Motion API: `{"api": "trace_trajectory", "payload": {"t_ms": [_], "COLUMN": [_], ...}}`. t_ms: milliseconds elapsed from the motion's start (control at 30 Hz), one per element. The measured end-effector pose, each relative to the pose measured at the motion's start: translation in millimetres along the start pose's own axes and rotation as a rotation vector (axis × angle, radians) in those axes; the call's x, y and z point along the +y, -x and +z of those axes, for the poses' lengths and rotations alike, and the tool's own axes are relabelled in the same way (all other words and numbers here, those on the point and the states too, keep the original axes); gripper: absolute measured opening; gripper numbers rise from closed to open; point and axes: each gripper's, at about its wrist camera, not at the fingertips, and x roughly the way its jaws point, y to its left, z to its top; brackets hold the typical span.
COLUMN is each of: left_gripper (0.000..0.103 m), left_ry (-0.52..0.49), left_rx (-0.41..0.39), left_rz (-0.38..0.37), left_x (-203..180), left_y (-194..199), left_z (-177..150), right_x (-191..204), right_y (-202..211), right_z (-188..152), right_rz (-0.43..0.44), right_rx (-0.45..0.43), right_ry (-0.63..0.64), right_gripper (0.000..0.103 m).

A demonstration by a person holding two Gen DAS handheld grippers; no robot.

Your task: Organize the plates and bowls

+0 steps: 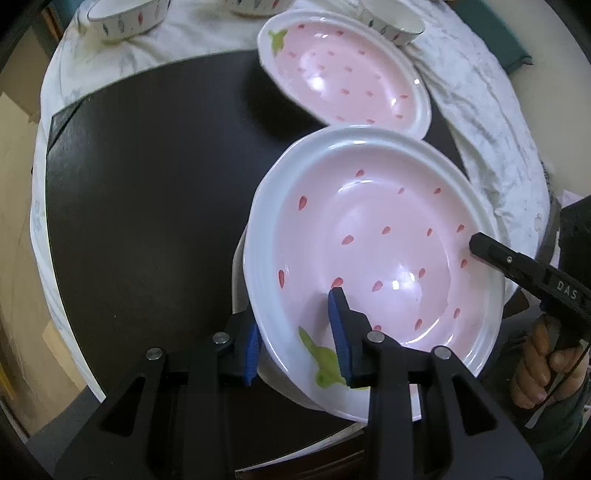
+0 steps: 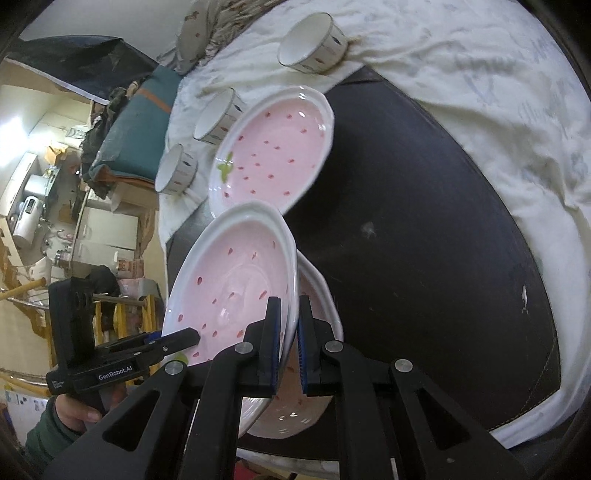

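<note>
A pink strawberry plate is held tilted above a second plate that lies on the black mat. My left gripper is shut on the held plate's near rim, one pad inside and one outside. My right gripper is shut on the same plate at its opposite rim; it shows in the left wrist view. A third pink plate lies farther back, also in the right wrist view. Small white bowls stand on the cloth beyond it.
The black mat covers the middle of a round table draped in white cloth. Three bowls stand along the cloth edge in the right wrist view. A teal cushion and room clutter lie beyond the table.
</note>
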Motion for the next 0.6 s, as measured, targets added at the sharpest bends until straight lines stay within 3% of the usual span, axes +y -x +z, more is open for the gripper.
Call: {"api": "trace_trajectory", "payload": {"t_ms": [600], "left_gripper": [0.029], "left_ry": [-0.071], "left_rx": [0.018], "left_rz": [0.073], "left_x": [-8], "left_y": [-2], "left_z": [-1], "right_x": [-8], "right_y": [-20], "right_z": [-13], "right_rz": [-0.063], "right_rx": [0.093], "right_ry": [-0.014], "right_gripper": [0.010]}}
